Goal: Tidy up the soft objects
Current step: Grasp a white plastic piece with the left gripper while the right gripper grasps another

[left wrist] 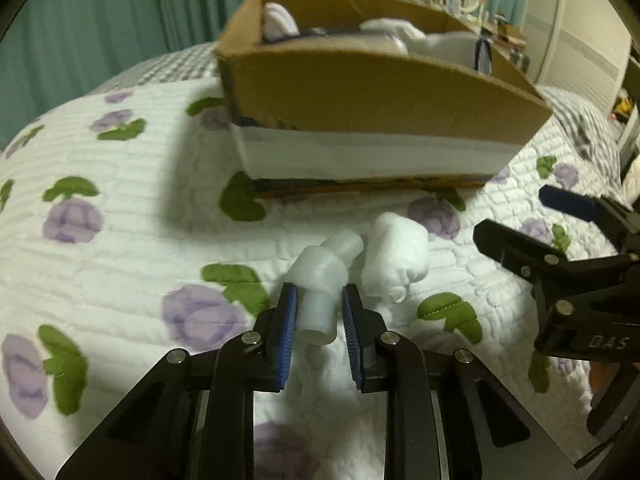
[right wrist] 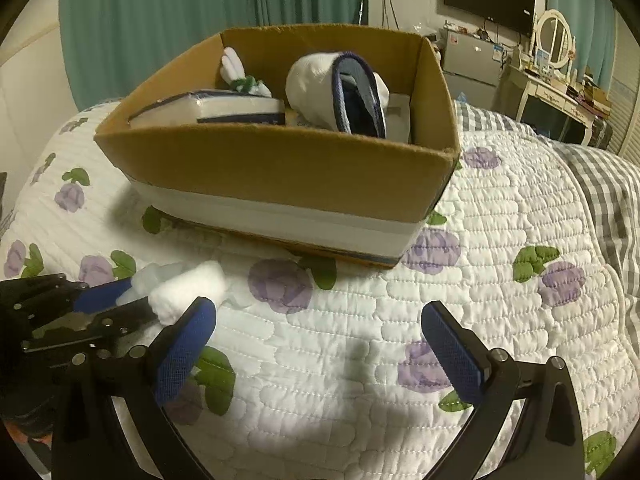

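Note:
A translucent white, elbow-shaped soft tube piece lies on the flowered quilt, and my left gripper is shut on its lower end, both blue pads against its sides. Just right of it, touching it, sits a white fluffy lump. In the right wrist view the lump and the tube piece show at the lower left, with the left gripper on them. My right gripper stands open over bare quilt with nothing between its fingers; it also shows at the right edge of the left wrist view.
A cardboard box with a white band stands on the quilt behind both grippers. It holds a white and navy slipper, a flat white block and a small white and green plush. A grey checked blanket lies to the right.

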`<state>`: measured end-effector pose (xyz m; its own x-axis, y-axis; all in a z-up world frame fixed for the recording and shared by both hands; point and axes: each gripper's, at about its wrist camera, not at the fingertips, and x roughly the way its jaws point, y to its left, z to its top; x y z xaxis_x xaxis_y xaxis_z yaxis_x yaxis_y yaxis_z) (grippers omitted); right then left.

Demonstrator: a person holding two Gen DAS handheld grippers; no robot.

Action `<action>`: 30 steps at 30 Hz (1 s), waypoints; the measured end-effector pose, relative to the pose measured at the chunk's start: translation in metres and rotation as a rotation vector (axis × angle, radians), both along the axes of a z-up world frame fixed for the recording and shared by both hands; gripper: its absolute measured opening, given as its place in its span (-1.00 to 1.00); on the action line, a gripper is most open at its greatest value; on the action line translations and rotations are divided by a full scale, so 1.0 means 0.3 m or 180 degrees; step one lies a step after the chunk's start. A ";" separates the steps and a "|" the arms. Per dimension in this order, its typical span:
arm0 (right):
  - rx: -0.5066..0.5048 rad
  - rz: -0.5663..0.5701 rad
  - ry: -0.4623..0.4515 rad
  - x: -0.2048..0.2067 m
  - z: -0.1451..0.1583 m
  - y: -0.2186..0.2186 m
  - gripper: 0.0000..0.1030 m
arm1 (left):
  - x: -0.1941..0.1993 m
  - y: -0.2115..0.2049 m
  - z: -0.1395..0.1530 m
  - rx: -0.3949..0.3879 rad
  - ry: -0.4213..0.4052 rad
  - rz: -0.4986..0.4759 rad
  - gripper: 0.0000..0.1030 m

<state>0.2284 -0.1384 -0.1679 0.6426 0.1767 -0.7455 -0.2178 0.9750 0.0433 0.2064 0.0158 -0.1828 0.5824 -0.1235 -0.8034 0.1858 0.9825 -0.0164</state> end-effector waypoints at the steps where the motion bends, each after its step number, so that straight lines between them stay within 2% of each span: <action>1: 0.0008 0.0026 -0.0022 -0.003 0.006 0.007 1.00 | -0.010 0.011 0.010 -0.0016 -0.0036 0.0037 -0.57; 5: 0.0012 0.0139 -0.0064 -0.012 0.009 0.038 1.00 | -0.018 0.060 0.046 0.0006 -0.0184 0.0273 -0.57; 9: 0.0002 0.0322 -0.0050 -0.013 -0.001 0.092 1.00 | 0.041 0.131 0.048 0.0108 -0.0261 0.0604 -0.57; 15: -0.0101 0.0623 0.0034 0.020 -0.043 0.204 0.94 | 0.053 0.168 0.019 0.0061 -0.0186 0.0748 -0.57; 17: -0.0120 0.0682 0.0083 0.031 -0.062 0.231 0.64 | 0.055 0.158 0.016 0.0070 -0.0172 0.0736 -0.57; 18: -0.0112 0.0705 0.0125 0.037 -0.072 0.241 0.57 | 0.055 0.155 0.012 0.0067 -0.0162 0.0721 -0.57; 22: -0.0047 0.0767 0.0234 0.043 -0.098 0.254 0.05 | 0.060 0.159 0.017 0.0019 -0.0119 0.0661 -0.57; 26: -0.0027 0.0795 0.0224 0.030 -0.087 0.256 -0.18 | 0.054 0.150 0.025 -0.0025 -0.0091 0.0624 -0.57; 30: -0.0036 0.0763 0.0171 0.011 -0.071 0.241 -0.31 | 0.045 0.141 0.038 -0.0082 -0.0089 0.0591 -0.57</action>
